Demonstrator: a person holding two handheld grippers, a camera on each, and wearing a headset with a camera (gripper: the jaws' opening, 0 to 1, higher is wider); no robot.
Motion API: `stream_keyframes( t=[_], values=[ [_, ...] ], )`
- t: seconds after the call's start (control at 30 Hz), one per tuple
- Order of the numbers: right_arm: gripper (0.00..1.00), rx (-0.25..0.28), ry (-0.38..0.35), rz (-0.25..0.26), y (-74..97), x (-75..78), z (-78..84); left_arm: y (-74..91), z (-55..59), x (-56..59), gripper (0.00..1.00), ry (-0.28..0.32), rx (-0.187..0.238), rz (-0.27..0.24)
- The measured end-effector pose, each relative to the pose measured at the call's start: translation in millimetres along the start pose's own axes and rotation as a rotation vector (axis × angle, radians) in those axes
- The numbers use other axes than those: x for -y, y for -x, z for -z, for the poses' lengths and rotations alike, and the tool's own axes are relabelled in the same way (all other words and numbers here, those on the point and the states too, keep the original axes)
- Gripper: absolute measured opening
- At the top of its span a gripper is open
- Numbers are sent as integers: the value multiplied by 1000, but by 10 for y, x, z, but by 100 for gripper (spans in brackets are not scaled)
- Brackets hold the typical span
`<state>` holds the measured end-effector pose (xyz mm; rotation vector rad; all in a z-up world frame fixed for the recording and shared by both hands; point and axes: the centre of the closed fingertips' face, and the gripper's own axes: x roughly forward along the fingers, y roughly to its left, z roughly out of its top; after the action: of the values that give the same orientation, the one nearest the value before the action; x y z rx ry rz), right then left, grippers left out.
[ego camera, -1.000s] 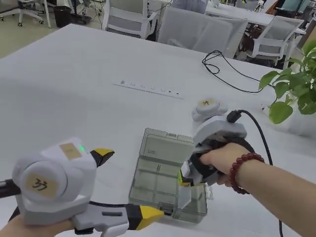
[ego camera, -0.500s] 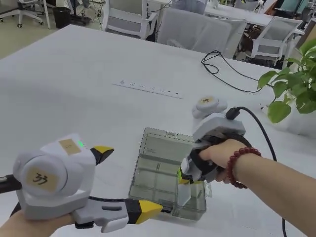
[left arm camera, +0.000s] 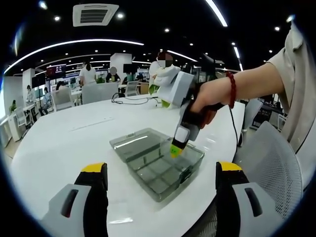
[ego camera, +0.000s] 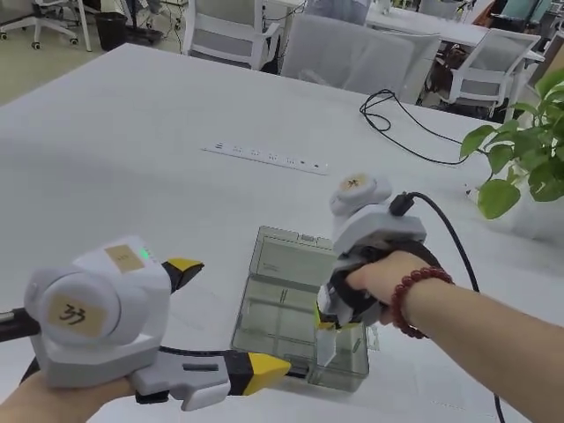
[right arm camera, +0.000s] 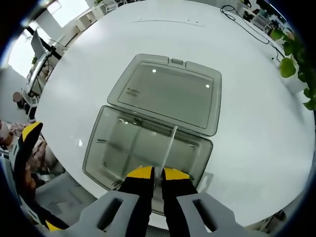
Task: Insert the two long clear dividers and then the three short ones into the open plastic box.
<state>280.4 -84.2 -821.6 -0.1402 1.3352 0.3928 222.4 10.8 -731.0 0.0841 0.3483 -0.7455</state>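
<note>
Right now your right gripper (right arm camera: 153, 173) has its jaws pinched almost shut on the near end of a clear divider (right arm camera: 169, 145), held over the right end of the open plastic box (right arm camera: 94, 148). In the right gripper view the divider's long axis runs straight away from the jaws, across the tray's narrow width toward the hinge and the flat-lying lid (right arm camera: 168, 91). I cannot tell whether its lower edge is seated in the tray. Your left gripper (left arm camera: 158, 170) has its jaws wide and empty, hanging above the surface (ego camera: 132, 132) just in front of the box and touching nothing. Compared with a second ago, in the head view the top of the right gripper (ego camera: 324, 328) has leaned slightly to the left while its tips stay at the same end of the box (ego camera: 251, 304). The left gripper (ego camera: 225, 322) has barely shifted.
</note>
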Motion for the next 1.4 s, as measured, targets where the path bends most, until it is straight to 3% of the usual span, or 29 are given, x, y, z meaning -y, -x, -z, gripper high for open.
stream_keyframes(
  t=[0.67, 1.1, 1.17, 1.4],
  values=[
    [7, 39, 28, 51, -156, 11, 22, -9, 18, -13, 92, -10, -17, -10],
    [13, 132, 37, -45, -126, -21, -32, 41, -49, -173, 89, -5, -28, -54],
    [17, 187, 46, -84, -90, -63, -101, 58, -58, -200, 88, -1, -28, -63],
    [29, 286, 125, -150, 83, -140, -157, 124, -59, -270, 85, 21, -38, -101]
  ],
)
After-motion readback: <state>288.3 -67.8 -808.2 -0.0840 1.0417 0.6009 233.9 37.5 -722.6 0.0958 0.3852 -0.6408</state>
